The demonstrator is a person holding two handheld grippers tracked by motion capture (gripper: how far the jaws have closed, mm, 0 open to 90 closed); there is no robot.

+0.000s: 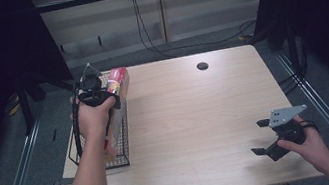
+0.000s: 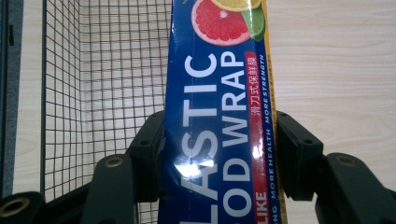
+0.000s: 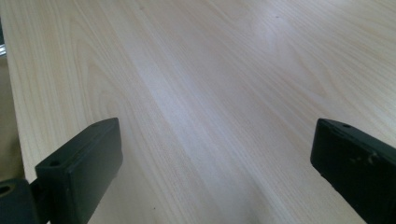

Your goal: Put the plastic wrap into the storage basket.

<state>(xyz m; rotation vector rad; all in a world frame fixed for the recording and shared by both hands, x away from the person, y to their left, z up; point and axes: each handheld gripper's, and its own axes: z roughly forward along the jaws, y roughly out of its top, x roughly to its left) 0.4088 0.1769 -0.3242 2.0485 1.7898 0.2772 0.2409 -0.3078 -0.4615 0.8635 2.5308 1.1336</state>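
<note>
- At the table's left edge, we have the left gripper (image 1: pixel 111 92) clamped on a long blue box of plastic food wrap (image 2: pixel 219 121) — its two black jaws press the box's long sides, with nothing else between them.
- From the high view, the box (image 1: pixel 117 81) sits at the far right corner of the wire basket (image 1: pixel 117 157), its pink, fruit-printed end rising above the rim; it looks tilted rather than lying flat.
- Through the left gripper view we see the basket's mesh wall (image 2: pixel 102 70) to one side of the box and bare table (image 2: pixel 336 60) to the other, so the box rides roughly along the basket's rim. Whether its lower end rests on the basket floor we cannot tell.
- Our right gripper (image 1: pixel 267 137) hangs over the near right corner of the table, well apart from the basket — jaws spread wide, holding nothing.
- We judge the step in hand to be carrying the box at the basket, either lowering it in or lifting it out; the frames do not settle which.
- Either way, the next move calls for keeping the box clear of the wire rim, so that its long body does not catch, and for a firm grip until it rests on something.
</note>
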